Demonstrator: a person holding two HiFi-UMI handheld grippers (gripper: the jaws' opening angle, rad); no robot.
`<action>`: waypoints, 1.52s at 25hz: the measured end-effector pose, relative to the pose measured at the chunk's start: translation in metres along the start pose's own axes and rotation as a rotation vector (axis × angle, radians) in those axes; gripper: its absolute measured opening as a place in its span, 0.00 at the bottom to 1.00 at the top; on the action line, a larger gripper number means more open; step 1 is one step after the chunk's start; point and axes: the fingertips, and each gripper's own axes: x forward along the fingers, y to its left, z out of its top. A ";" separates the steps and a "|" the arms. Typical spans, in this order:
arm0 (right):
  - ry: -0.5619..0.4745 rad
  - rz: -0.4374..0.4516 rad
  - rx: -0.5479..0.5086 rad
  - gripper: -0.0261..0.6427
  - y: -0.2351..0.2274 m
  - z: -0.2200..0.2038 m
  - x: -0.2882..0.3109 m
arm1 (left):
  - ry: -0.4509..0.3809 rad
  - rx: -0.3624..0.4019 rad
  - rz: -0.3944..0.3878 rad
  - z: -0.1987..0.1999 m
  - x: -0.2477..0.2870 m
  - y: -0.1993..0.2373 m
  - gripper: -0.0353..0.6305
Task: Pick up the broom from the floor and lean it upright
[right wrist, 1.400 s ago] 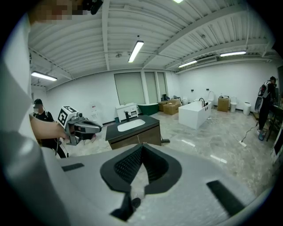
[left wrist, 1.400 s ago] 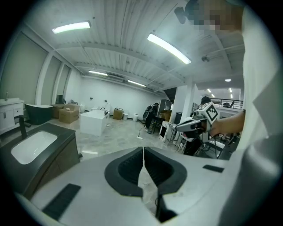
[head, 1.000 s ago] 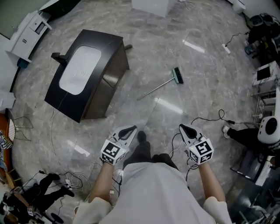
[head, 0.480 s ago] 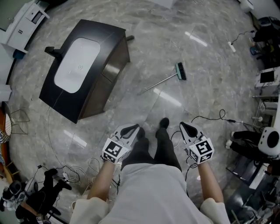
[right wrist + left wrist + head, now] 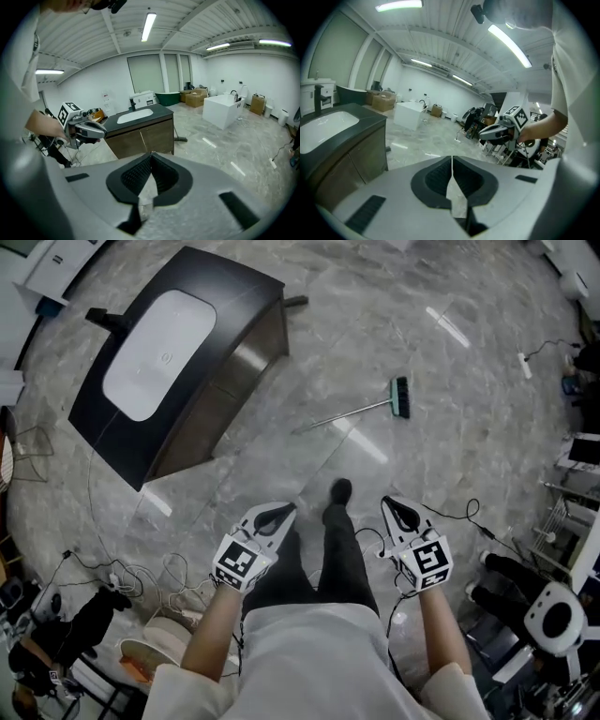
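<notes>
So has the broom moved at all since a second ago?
No. The broom lies in the same spot, to the right of the cabinet, pointing the same way; only the view shifted.

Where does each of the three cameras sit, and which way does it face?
Head view: on the person's head, facing steeply down at the broom and sink cabinet; shows arms, legs, left gripper, right gripper.
Left gripper view: on the left gripper, looking along its shut fingers; shows the right hand.
Right gripper view: likewise on the right; shows the left hand.
Shared: all see the sink cabinet.
</notes>
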 end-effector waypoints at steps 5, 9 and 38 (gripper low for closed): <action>0.033 0.104 -0.036 0.04 -0.048 -0.012 0.042 | -0.020 -0.041 0.088 -0.008 0.053 0.016 0.07; 0.052 0.173 -0.060 0.04 -0.080 -0.022 0.079 | 0.001 -0.058 0.141 -0.019 0.093 0.035 0.07; 0.204 0.374 -0.168 0.04 -0.127 -0.208 0.395 | 0.149 -0.038 0.174 -0.262 0.205 0.241 0.07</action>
